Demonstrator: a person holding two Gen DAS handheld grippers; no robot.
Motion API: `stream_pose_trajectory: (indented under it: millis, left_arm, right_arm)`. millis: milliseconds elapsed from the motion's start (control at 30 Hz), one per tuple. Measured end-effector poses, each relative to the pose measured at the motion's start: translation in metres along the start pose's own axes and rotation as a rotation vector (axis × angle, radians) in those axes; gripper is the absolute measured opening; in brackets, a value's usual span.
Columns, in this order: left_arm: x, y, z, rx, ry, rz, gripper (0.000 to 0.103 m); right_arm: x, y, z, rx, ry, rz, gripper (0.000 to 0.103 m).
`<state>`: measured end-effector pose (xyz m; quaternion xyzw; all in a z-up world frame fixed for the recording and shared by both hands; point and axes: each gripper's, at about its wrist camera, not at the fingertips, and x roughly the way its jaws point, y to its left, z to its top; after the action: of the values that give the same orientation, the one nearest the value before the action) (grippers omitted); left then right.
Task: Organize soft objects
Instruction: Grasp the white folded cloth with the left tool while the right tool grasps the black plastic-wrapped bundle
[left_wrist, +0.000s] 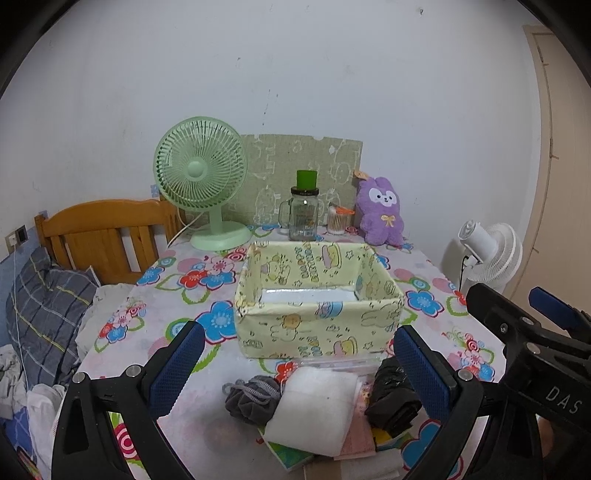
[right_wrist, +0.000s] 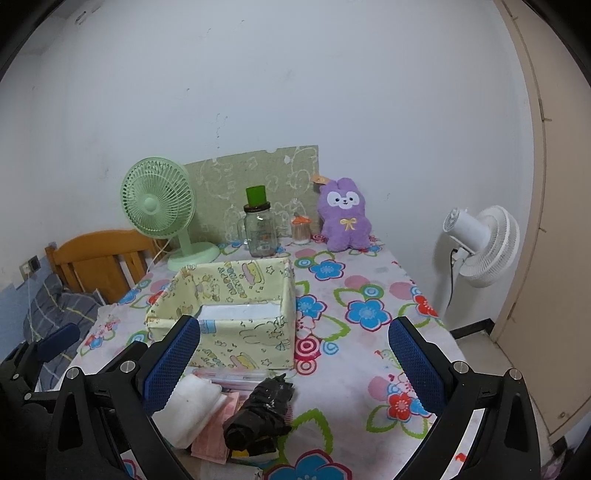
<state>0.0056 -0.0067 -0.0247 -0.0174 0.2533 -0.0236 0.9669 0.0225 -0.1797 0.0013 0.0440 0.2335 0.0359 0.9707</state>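
Note:
A yellow cartoon-print fabric box (left_wrist: 317, 325) (right_wrist: 229, 343) stands open and empty on the flowered tablecloth. In front of it lies a pile: a grey scrunchy cloth (left_wrist: 251, 398), a white folded towel (left_wrist: 314, 410) (right_wrist: 192, 406), a pink cloth (right_wrist: 214, 435) under it, and a black crumpled bundle (left_wrist: 391, 398) (right_wrist: 258, 413). My left gripper (left_wrist: 299, 369) is open and empty, above the pile. My right gripper (right_wrist: 291, 365) is open and empty, above the black bundle; it also shows at the right of the left wrist view (left_wrist: 535, 332).
At the table's back stand a green desk fan (left_wrist: 203, 184), a glass jar with a green cup on it (left_wrist: 303, 210), a swab pot (left_wrist: 339, 221) and a purple plush rabbit (left_wrist: 380, 210). A bed with wooden headboard (left_wrist: 103, 236) is left; a white floor fan (right_wrist: 480, 243) right.

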Motion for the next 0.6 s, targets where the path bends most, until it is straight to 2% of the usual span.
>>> stream_pose_trajectory:
  millis: [400, 600]
  left_arm:
    - [0.016, 0.000, -0.020, 0.053, 0.022, 0.031, 0.103]
    - [0.026, -0.004, -0.029, 0.068, 0.038, -0.005, 0.103]
  right_arm:
    - [0.026, 0.011, -0.026, -0.003, 0.049, 0.021, 0.103]
    - [0.040, 0.015, -0.034, -0.025, 0.078, 0.012, 0.103]
